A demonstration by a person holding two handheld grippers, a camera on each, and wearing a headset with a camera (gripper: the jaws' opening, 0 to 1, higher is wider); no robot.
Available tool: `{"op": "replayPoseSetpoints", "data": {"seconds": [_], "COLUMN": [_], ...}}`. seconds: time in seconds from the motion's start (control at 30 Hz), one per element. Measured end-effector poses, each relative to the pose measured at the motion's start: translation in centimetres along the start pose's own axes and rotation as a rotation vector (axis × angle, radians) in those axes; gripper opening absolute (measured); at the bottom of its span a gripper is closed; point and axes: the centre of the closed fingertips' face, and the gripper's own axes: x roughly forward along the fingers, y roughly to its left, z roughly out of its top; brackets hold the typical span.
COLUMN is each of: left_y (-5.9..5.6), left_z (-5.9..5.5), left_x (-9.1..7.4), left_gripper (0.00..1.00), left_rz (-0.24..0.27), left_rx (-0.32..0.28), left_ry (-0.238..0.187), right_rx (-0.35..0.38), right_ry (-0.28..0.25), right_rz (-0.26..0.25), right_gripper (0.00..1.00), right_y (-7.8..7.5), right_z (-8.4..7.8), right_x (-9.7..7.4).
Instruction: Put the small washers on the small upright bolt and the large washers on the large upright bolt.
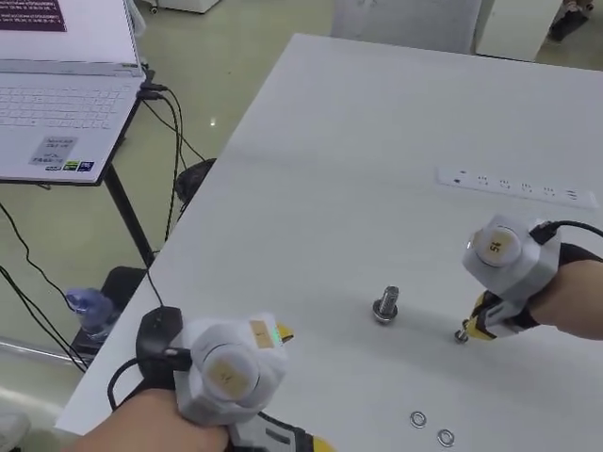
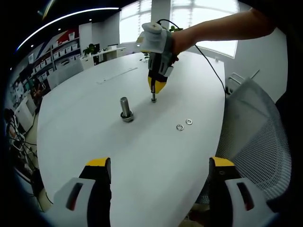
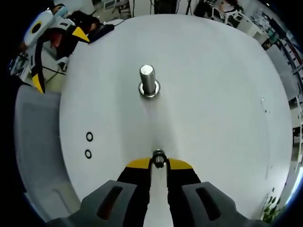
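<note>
As the head view shows, the right gripper [image 1: 468, 330] pinches the small bolt [image 1: 462, 335] near the large bolt [image 1: 386, 306]. In the left gripper view the left gripper [image 2: 160, 163] gapes wide and empty, washers [image 2: 180, 127] ahead on the table. In the right gripper view the jaws sit narrowed on that small bolt.

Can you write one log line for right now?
left gripper: open | right gripper: shut on small bolt | large bolt: upright | two washers: loose

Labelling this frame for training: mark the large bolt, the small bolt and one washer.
large bolt [image 1: 388, 299], head view, on its threaded shaft.
small bolt [image 3: 159, 158], right gripper view, on its top end.
washer [image 1: 414, 420], head view, on the rim of the left one.
</note>
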Motion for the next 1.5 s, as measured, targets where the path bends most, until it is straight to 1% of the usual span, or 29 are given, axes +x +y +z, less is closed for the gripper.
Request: {"op": "replayPoseSetpoints", "data": {"seconds": [0.3,0.43,0.57,0.77,0.87,0.97,1.1,1.3,1.37,1.43,1.5], "left_y": [0.3,0.3,0.2,0.4,0.3,0.0,-0.1,-0.1,-0.3,-0.3,-0.3], "left_z": [0.0,0.1,0.1,0.0,-0.1,-0.2,-0.2,-0.2,-0.3,-0.2,-0.3], "left_x": [-0.2,-0.3,-0.4,-0.4,-0.4,-0.4,-0.4,-0.6,-0.6,-0.8,-0.9], "left_gripper": [0.83,0.83,0.83,0.83,0.82,0.80,0.80,0.79,0.78,0.78,0.77], "left_rz": [0.007,0.009,0.004,0.007,0.002,-0.009,-0.015,-0.019,-0.027,-0.026,-0.024], "left_rx": [-0.010,-0.012,-0.010,-0.010,-0.011,-0.014,-0.019,-0.022,-0.023,-0.022,-0.025], "left_ry": [0.000,-0.007,-0.006,-0.002,-0.001,0.005,0.004,0.003,0.006,0.002,0.001], "right_rx": [0.001,0.001,-0.003,-0.004,-0.005,-0.012,-0.006,-0.007,-0.004,0.008,0.009], "right_ry": [0.014,0.017,0.023,0.030,0.032,0.033,0.032,0.024,0.016,0.010,0.008], "right_rz": [0.010,0.011,0.011,0.013,0.011,0.005,0.005,-0.010,-0.012,-0.005,-0.010], "right_gripper": [0.13,0.13,0.13,0.13,0.13,0.13,0.13,0.14,0.15,0.17,0.18], "right_y": [0.5,0.5,0.4,0.4,0.4,0.2,-0.1,-0.4,-0.5,-0.4,-0.6], "right_z": [-0.2,-0.2,-0.4,-0.5,-0.6,-0.6,-0.6,-0.5,-0.4,-0.3,-0.3], "right_x": [1.1,1.4,1.7,1.9,2.0,2.2,2.3,2.4,2.4,2.3,2.2]}}
